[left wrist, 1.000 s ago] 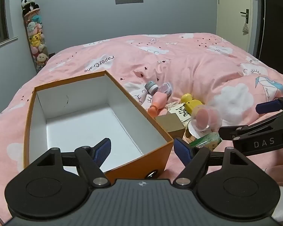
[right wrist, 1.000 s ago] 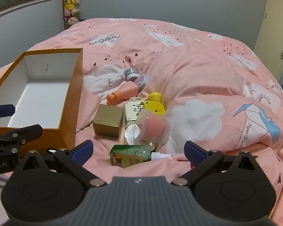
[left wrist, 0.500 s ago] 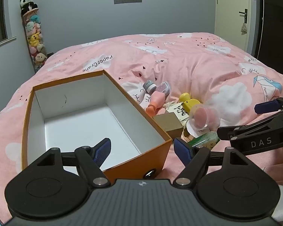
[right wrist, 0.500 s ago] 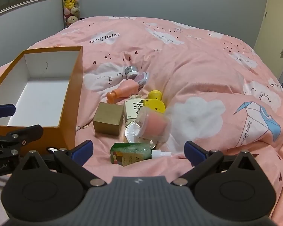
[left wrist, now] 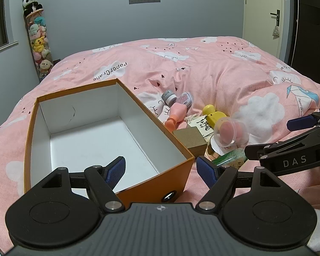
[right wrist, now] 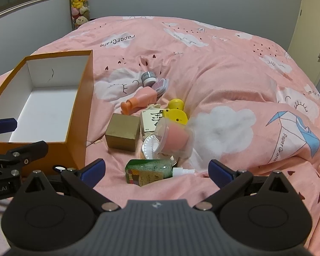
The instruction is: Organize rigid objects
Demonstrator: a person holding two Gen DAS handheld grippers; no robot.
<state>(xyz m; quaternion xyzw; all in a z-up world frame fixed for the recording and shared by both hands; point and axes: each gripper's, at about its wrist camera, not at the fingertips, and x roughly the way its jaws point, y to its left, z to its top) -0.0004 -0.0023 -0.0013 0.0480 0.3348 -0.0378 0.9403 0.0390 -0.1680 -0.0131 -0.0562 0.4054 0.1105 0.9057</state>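
Note:
An open orange box with a white inside lies on the pink bed, nothing in it. Right of it is a pile: a gold cube, a green bottle, a clear cup with a pink insert, a yellow toy, a peach bottle, a small grey jar. My left gripper is open over the box's near right corner. My right gripper is open, the green bottle between its fingers.
The pink quilt is rumpled, with a raised fold right of the pile. A tube of plush toys stands against the far wall. A door is at the far right. A white card with writing lies in the pile.
Both grippers have shifted slightly, so the box and pile sit a little differently in view. Neither has taken hold of anything; the objects lie as before.

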